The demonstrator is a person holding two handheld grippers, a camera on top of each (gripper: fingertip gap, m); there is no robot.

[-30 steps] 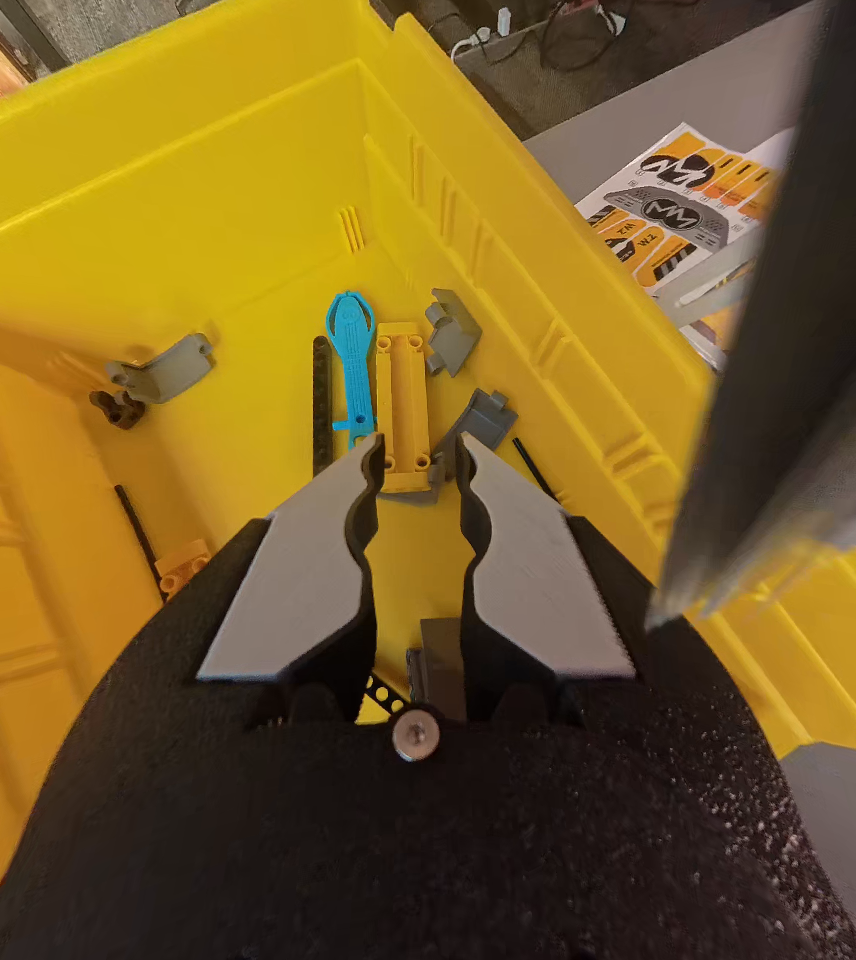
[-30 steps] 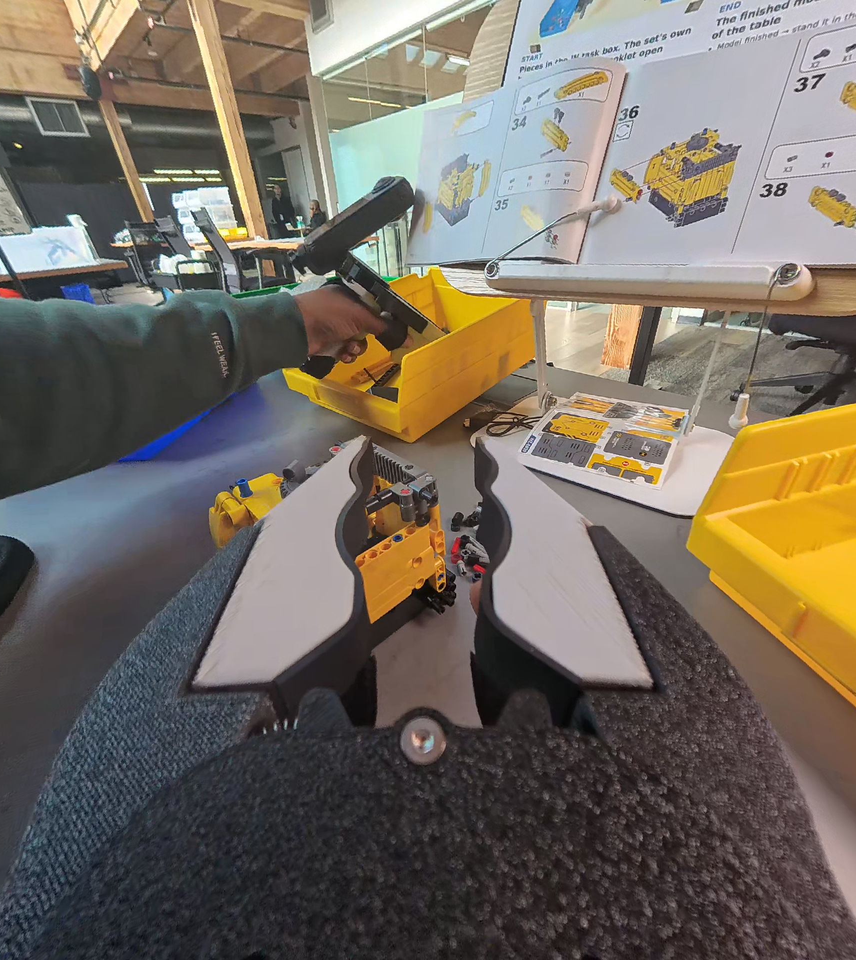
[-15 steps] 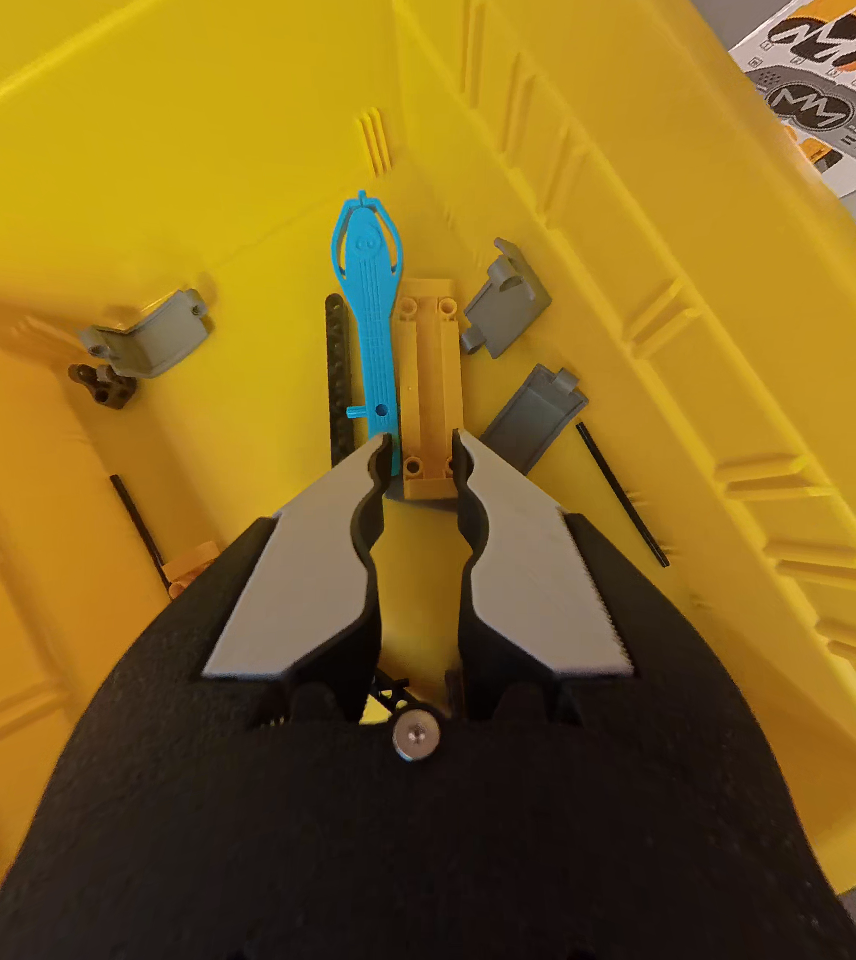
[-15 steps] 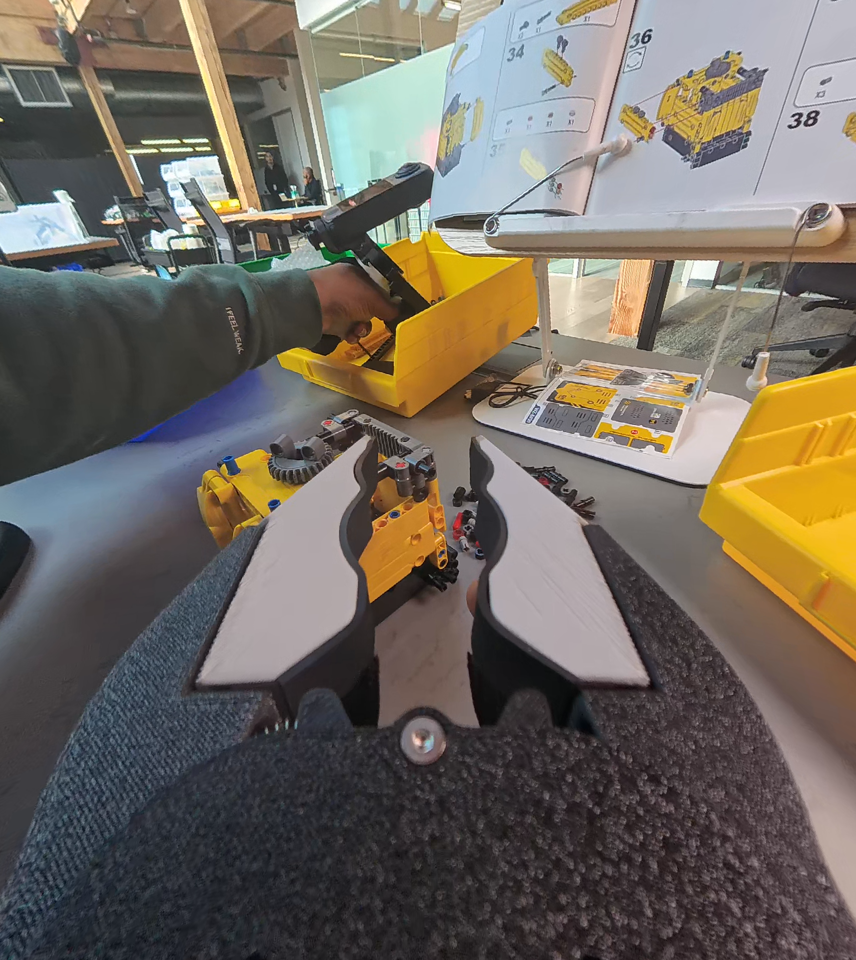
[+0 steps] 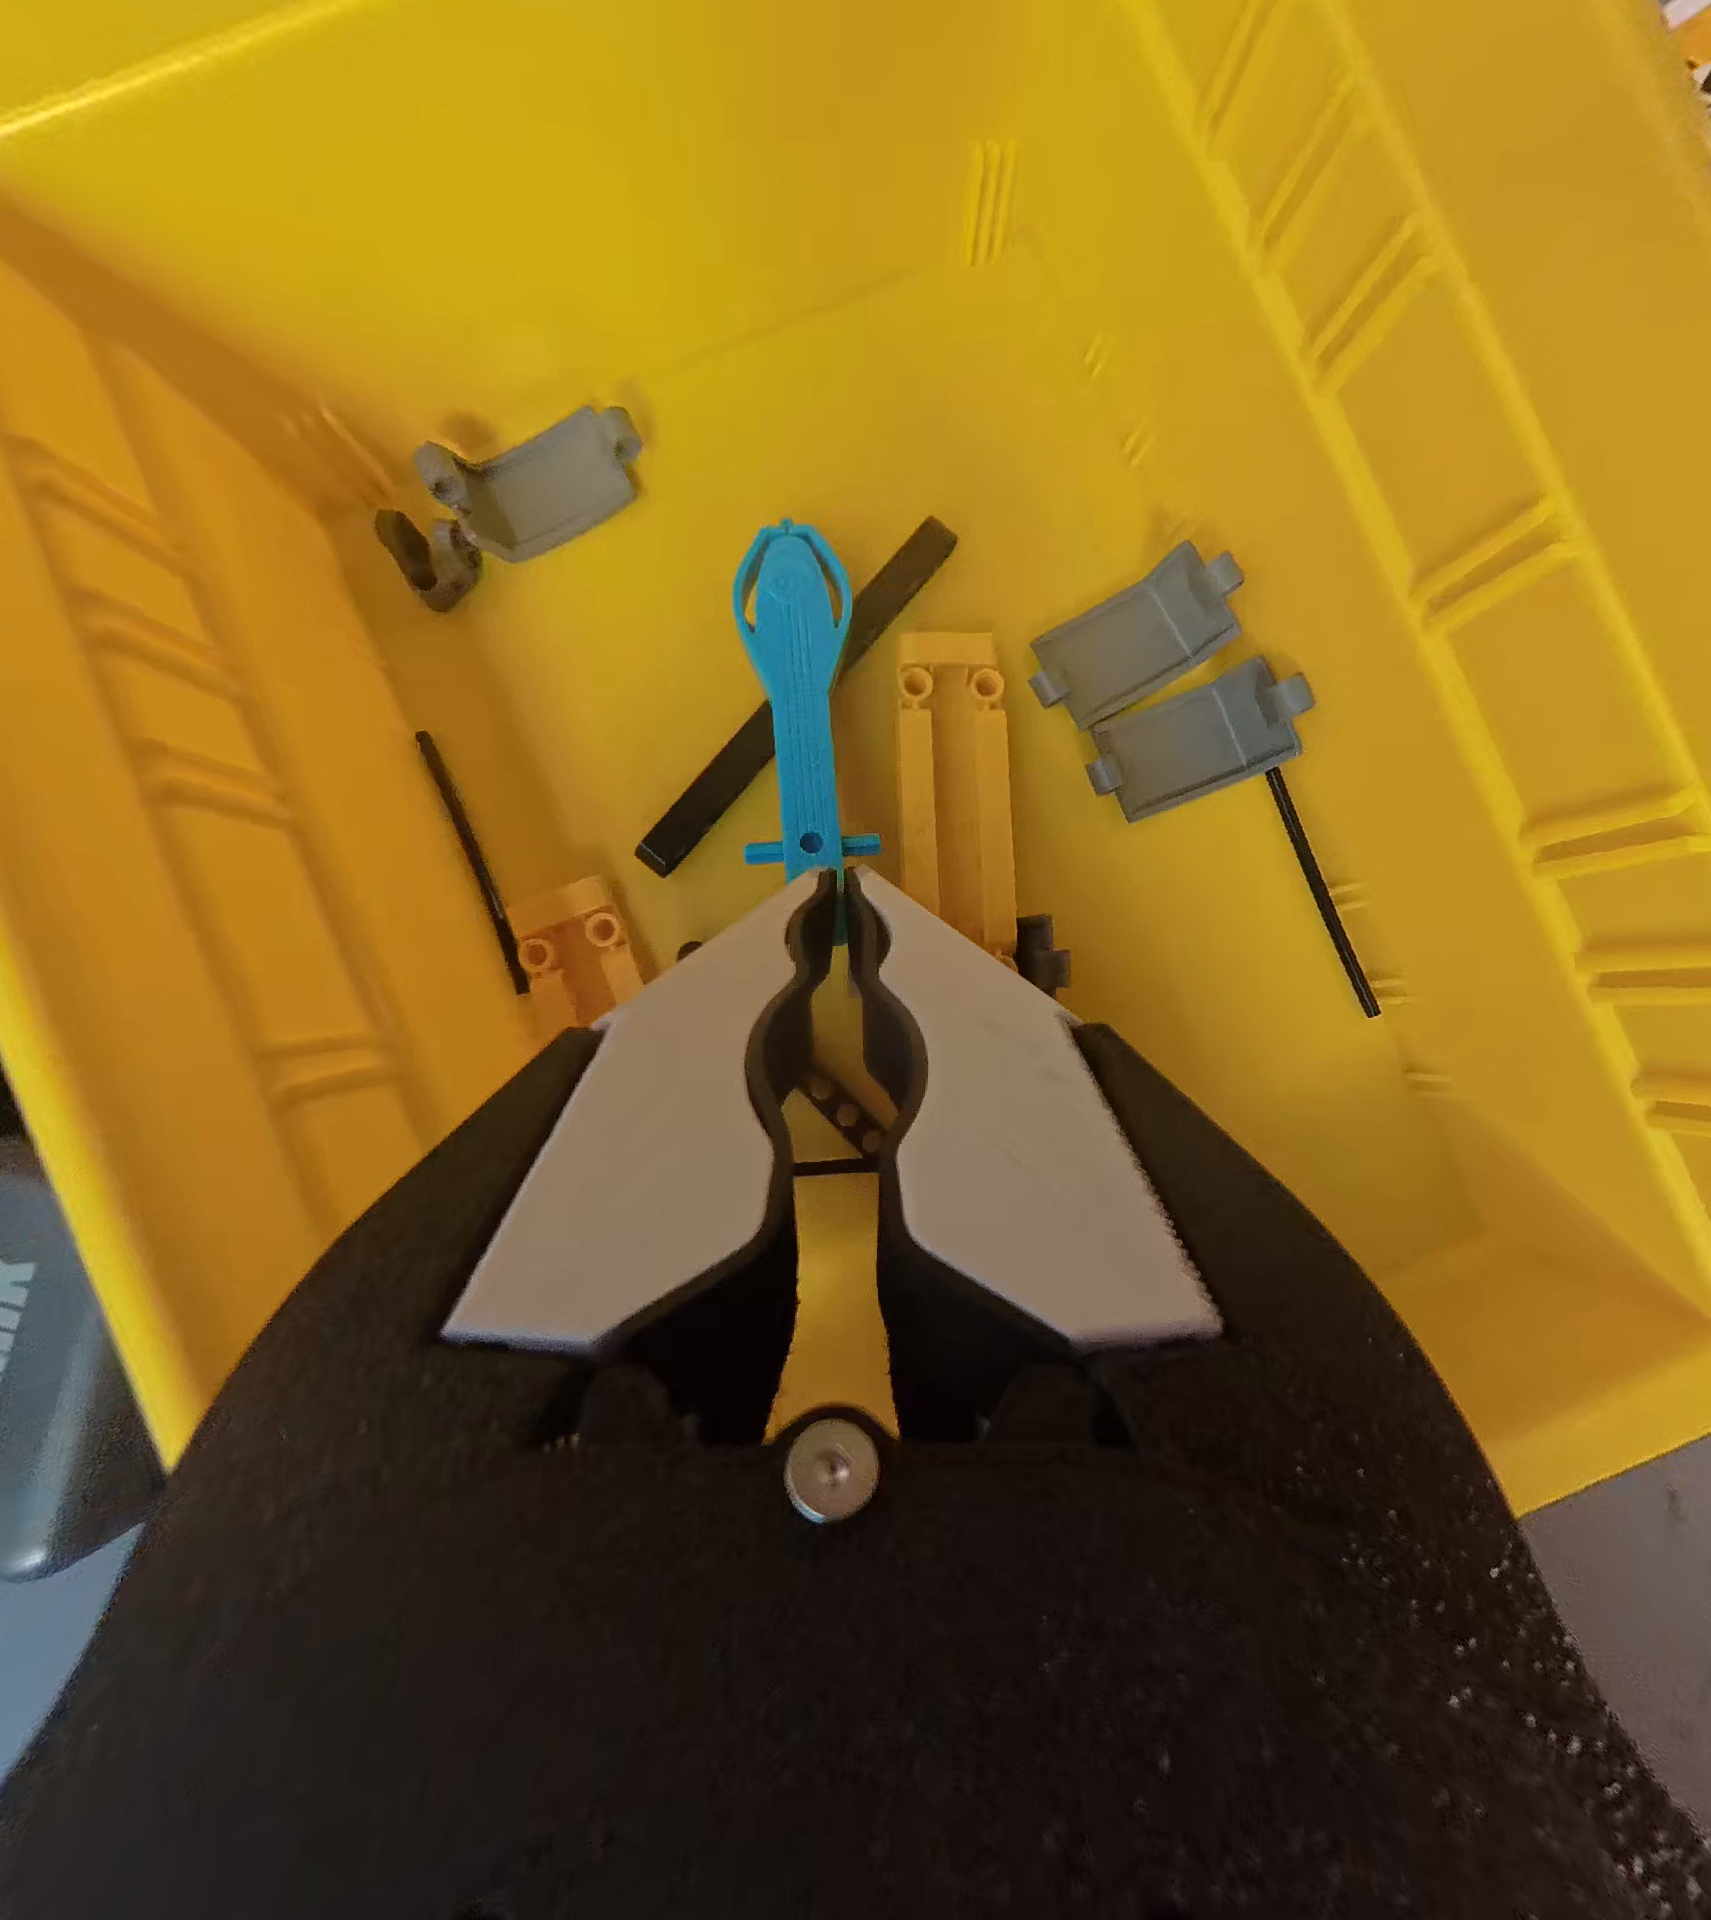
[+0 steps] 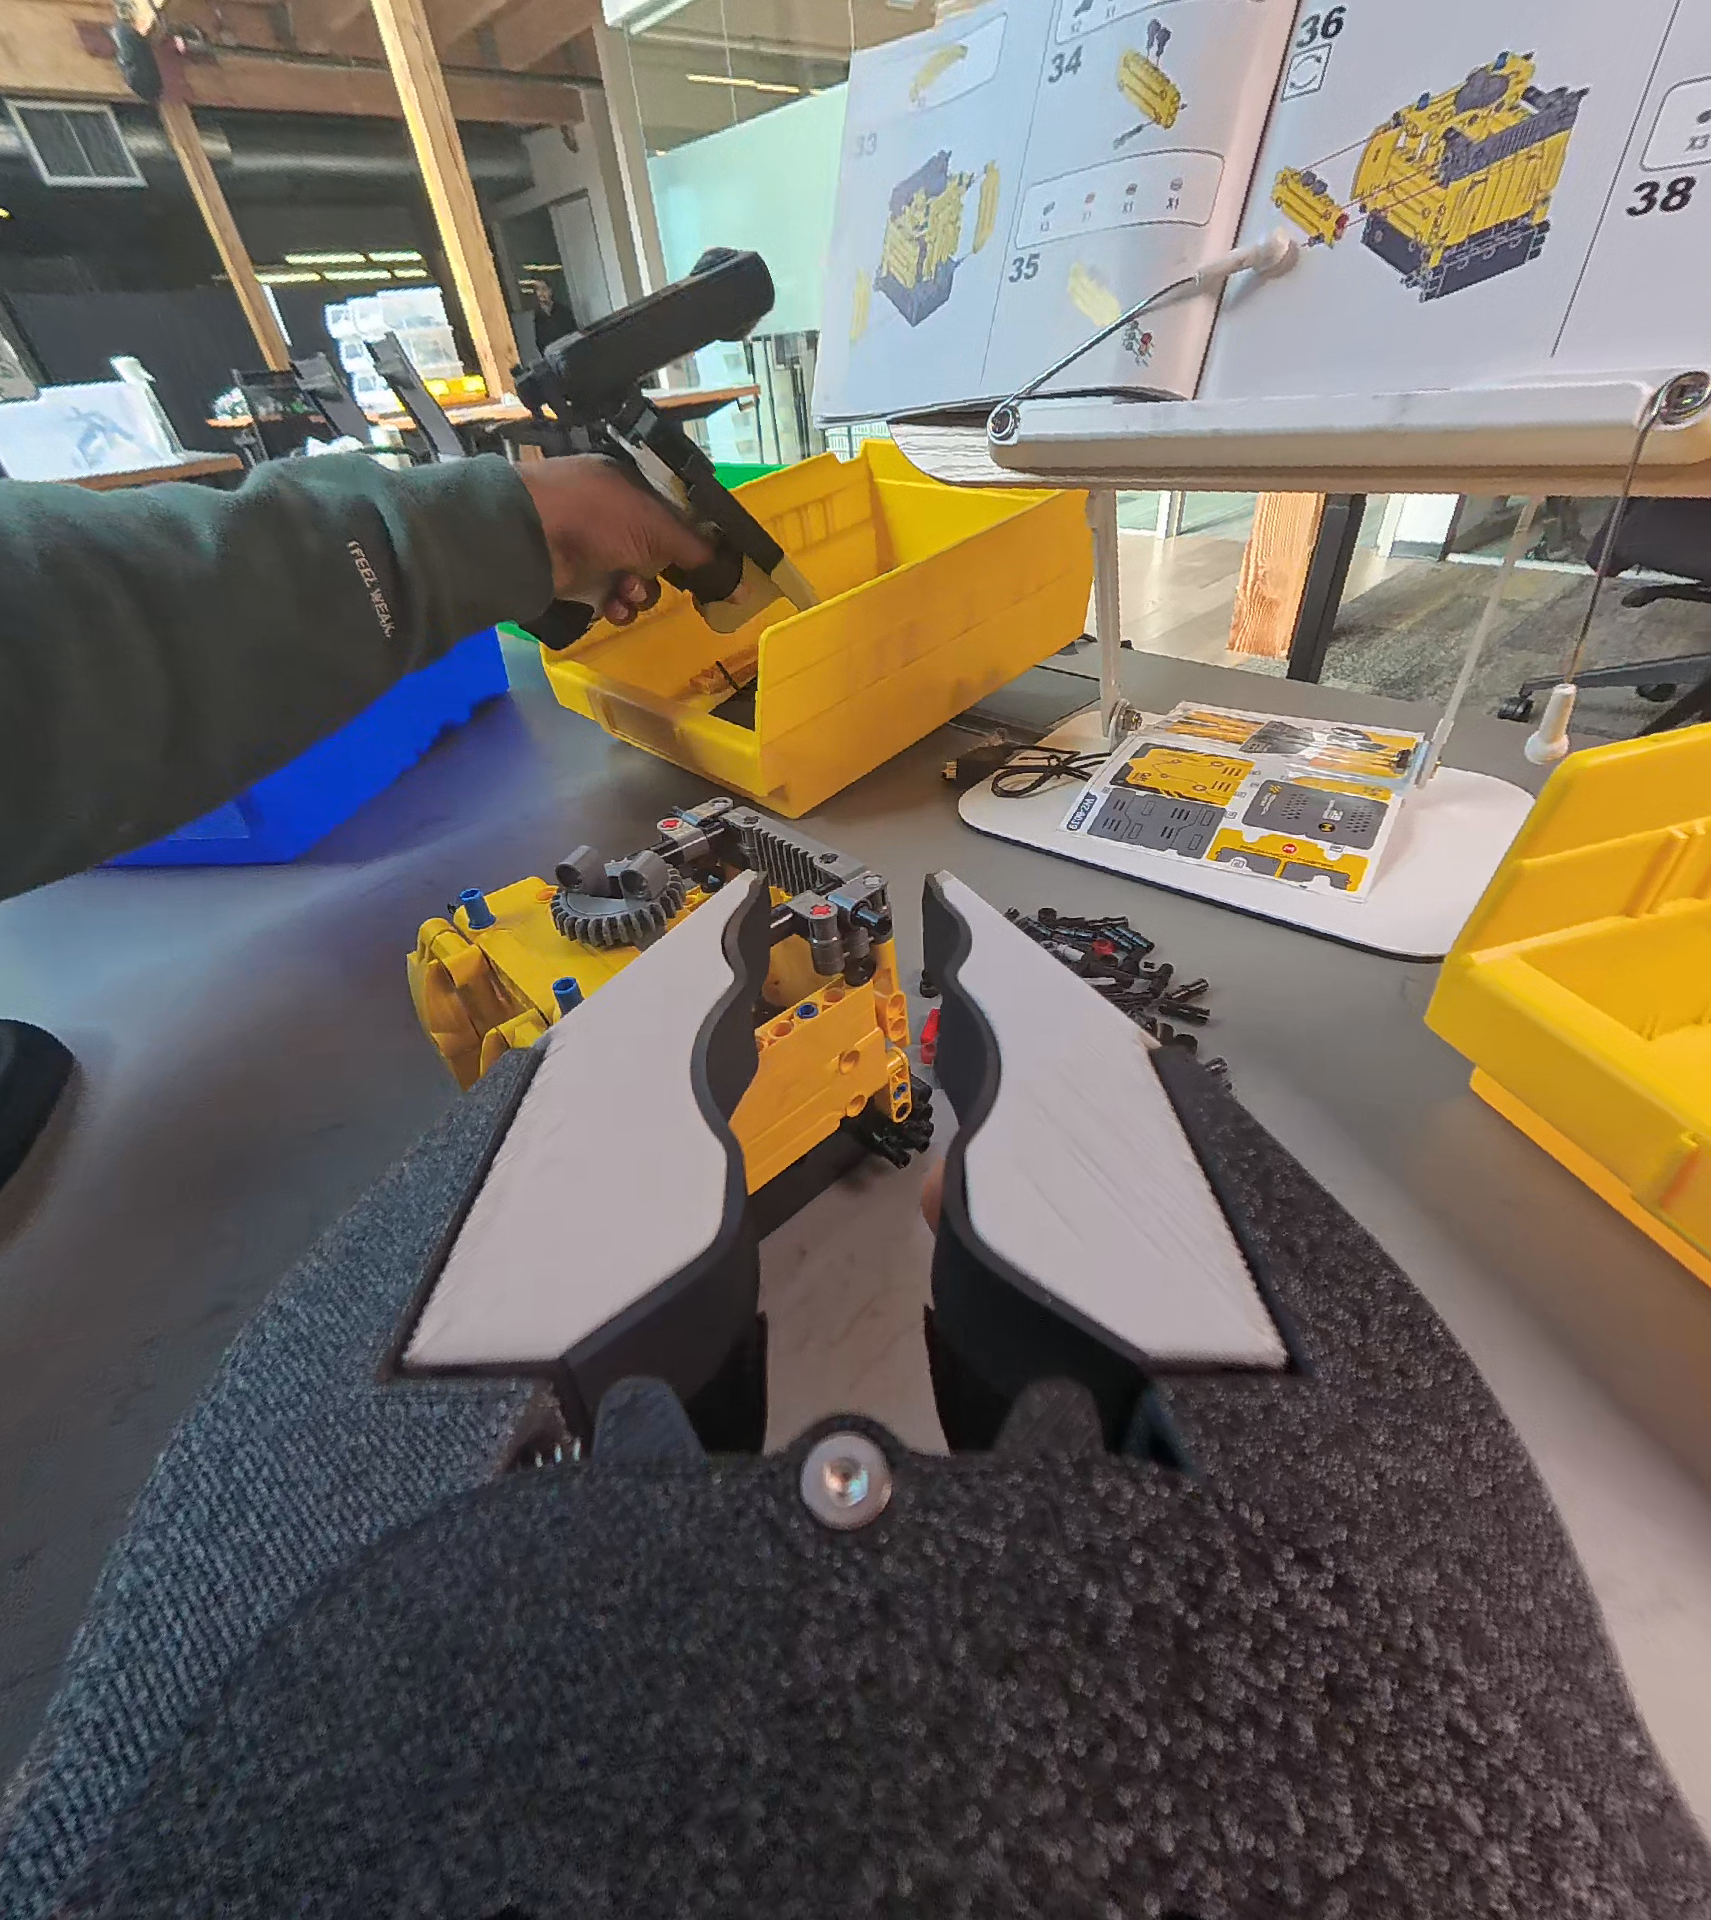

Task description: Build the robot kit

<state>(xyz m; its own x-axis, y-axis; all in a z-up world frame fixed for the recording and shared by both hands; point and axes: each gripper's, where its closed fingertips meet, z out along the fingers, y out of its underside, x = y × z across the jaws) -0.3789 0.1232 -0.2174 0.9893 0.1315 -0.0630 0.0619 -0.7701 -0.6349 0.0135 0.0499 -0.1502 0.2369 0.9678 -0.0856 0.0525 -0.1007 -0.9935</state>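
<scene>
So the left gripper (image 5: 838, 883) is sitting down inside the yellow bin (image 5: 622, 208), tips pinching the near end of the blue tool (image 5: 794, 686), mid-frame. Grey panels (image 5: 1163, 691) are lying to its right. The right gripper (image 6: 840, 904) is hanging spread wide, gripping nothing, over the yellow brick model (image 6: 809, 1049) at centre of its view.

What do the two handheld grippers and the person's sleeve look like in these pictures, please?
The left gripper has a rough black foam-like body, a silver screw, and two light grey fingers with wavy black inner pads. The right gripper has the same form, but its body is covered in dark grey carpet-like fabric. In the right wrist view the left gripper shows a black pistol-style handle, and the sleeve is dark green with small pale lettering.
</scene>
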